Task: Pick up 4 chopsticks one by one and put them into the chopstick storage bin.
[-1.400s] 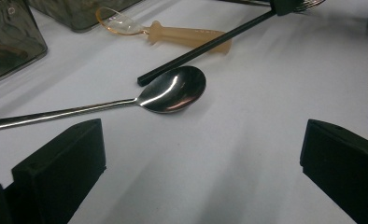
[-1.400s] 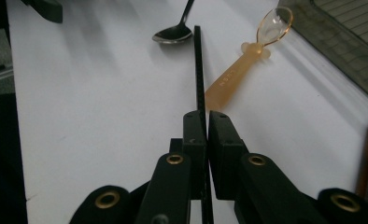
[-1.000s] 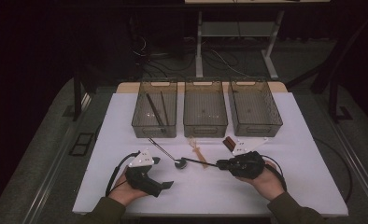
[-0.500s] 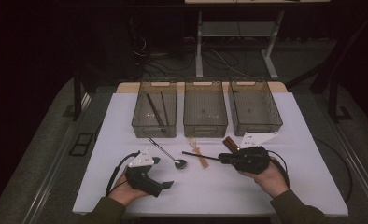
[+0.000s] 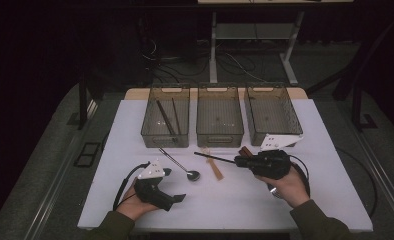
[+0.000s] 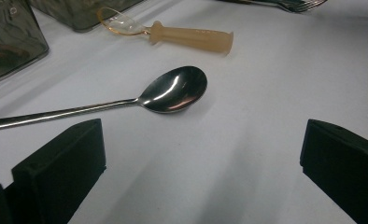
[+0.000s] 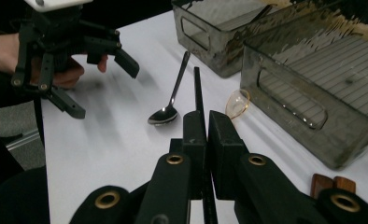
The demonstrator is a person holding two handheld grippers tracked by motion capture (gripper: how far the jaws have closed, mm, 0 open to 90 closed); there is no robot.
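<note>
Three clear bins [image 5: 220,117] upper centre; one metal spoon [image 5: 180,164]. Right gripper [image 5: 237,161] clamped on black stick [image 5: 214,157], projecting leftward. Left gripper [image 5: 177,185] jaws apart, lower left.

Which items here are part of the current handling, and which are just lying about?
In hand:
- right gripper, shut on the black chopstick
- left bin, already holding dark sticks

Lying about:
- metal spoon
- amber plastic spoon
- middle bin
- right bin
- left gripper, open, holding nothing
</note>
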